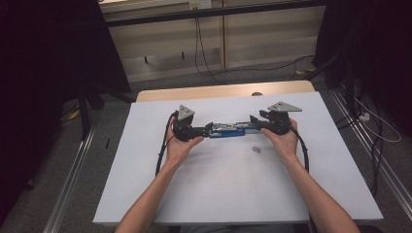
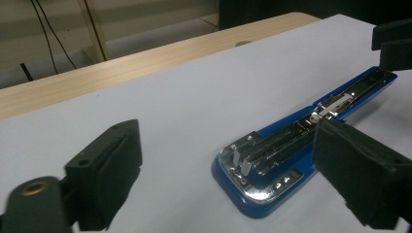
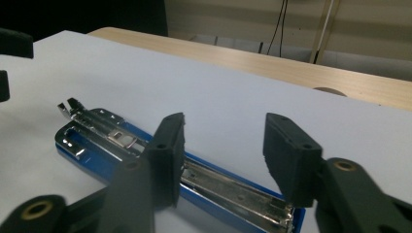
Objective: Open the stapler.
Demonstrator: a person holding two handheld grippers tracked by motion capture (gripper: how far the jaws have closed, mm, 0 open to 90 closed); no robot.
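Mid-counter, toward the far edge: blue stapler [image 1: 228, 130] lies flat, swung open, between both grippers. Left gripper [image 1: 208, 128] jaws wide apart at one end, nothing clamped. Right gripper [image 1: 253, 120] jaws about half open over the other end, pads clear of it. Small grey piece [image 1: 256, 150] lies nearby.

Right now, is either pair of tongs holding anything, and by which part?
Nothing is held: both tongs stand open around the ends of the opened blue metal stapler, pads apart from it.
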